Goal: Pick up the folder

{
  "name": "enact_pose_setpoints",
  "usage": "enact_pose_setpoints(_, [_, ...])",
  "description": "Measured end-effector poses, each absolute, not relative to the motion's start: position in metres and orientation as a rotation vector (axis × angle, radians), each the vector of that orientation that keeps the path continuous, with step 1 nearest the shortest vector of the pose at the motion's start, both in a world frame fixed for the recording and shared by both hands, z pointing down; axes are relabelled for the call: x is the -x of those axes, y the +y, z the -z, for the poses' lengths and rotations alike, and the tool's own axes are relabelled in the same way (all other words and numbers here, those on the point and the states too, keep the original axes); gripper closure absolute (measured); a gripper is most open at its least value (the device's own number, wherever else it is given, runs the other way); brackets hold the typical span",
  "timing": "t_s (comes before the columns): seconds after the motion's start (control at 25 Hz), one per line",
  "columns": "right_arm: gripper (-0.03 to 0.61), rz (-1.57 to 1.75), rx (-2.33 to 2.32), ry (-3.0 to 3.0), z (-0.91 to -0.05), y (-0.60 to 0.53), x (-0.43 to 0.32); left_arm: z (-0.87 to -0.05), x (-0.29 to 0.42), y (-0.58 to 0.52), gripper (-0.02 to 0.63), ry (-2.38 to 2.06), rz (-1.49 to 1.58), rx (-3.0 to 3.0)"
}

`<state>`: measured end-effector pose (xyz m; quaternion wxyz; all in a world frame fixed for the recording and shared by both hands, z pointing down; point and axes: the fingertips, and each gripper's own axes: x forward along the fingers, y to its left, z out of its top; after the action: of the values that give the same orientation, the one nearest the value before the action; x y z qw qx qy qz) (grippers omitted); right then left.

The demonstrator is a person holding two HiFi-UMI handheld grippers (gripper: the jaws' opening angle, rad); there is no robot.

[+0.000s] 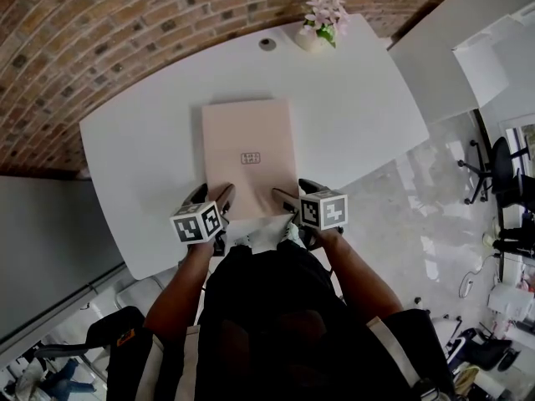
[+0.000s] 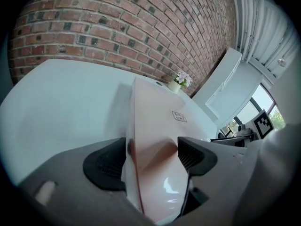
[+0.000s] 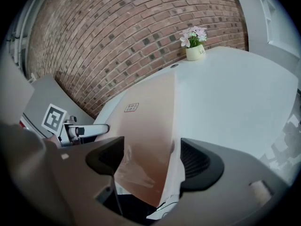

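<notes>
A pale pink folder [image 1: 249,153] lies flat on the white table [image 1: 142,157], its short near edge at the table's front edge. My left gripper [image 1: 213,195] is at the folder's near left corner and my right gripper [image 1: 298,192] at its near right corner. In the left gripper view the folder [image 2: 155,121] runs between the spread jaws of the left gripper [image 2: 153,154]. In the right gripper view the folder [image 3: 150,126] likewise lies between the jaws of the right gripper [image 3: 153,157]. Both stand open around it, not clamped.
A small pot of pink flowers [image 1: 322,23] stands at the table's far edge, beside a round cable hole [image 1: 267,44]. A brick wall runs behind the table. A white cabinet [image 1: 468,48] stands to the right. The person's body is close against the front edge.
</notes>
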<state>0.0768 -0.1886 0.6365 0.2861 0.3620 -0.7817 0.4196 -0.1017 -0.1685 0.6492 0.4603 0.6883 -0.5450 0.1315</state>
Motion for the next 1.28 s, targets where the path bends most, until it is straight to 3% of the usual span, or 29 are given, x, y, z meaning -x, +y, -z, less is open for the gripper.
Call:
enact_pose_setpoints(0.64, [0.235, -1.003, -0.970, -2.087, -0.618, -0.186, -0.072, -0.629, 0.096, -0.170, 0.277, -1.371, -0.294, -1.736])
enact_pose_setpoints(1.28, [0.235, -0.823, -1.164, -2.284, -0.502, -0.197, -0.097, -0.505, 0.073, -0.198, 0.279, -1.467, -0.144, -1.969])
